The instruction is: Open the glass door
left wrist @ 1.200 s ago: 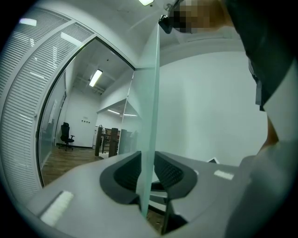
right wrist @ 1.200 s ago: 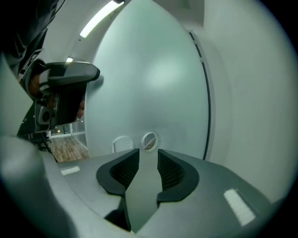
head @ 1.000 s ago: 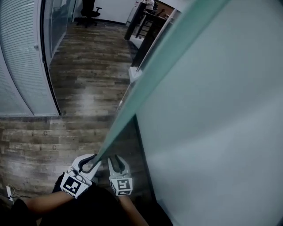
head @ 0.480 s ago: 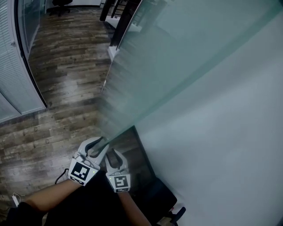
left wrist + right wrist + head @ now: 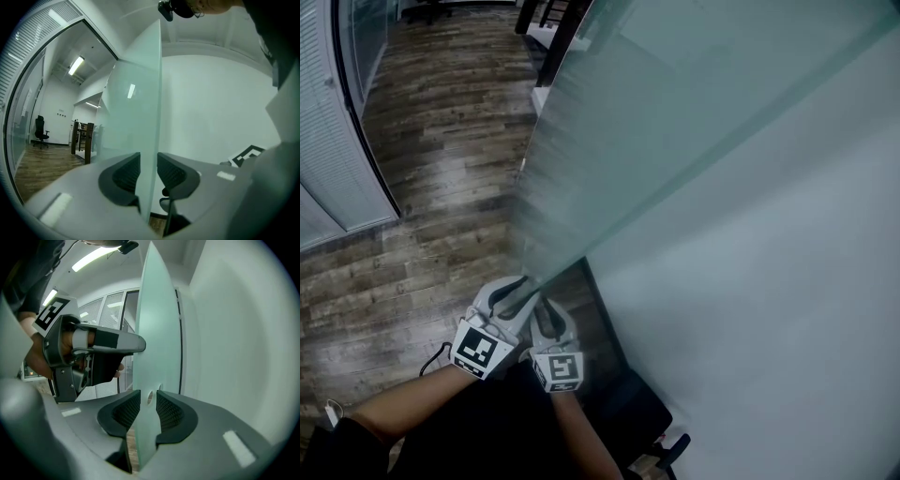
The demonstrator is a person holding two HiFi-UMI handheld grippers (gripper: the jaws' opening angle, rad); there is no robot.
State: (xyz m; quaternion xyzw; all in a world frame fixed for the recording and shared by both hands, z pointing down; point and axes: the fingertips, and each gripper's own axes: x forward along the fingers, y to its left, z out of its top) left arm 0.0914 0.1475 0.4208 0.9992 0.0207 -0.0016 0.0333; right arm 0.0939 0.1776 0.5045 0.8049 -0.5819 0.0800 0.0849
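left gripper [image 5: 148,171], jaws just eased wider, and right gripper [image 5: 144,409], jaws just closing in, both pinch the free edge of the glass door [image 5: 675,112], standing ajar beside the white wall [image 5: 787,328].

I see the glass door [image 5: 675,122] edge between the jaws of the left gripper [image 5: 514,292] and right gripper [image 5: 546,317], with the wall [image 5: 769,328] right and the floor [image 5: 441,150] left.

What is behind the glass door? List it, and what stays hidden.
Through the frosted glass door only a dim blur of wood floor shows. A white wall stands at its right. Anything else behind is hidden by the frosting.
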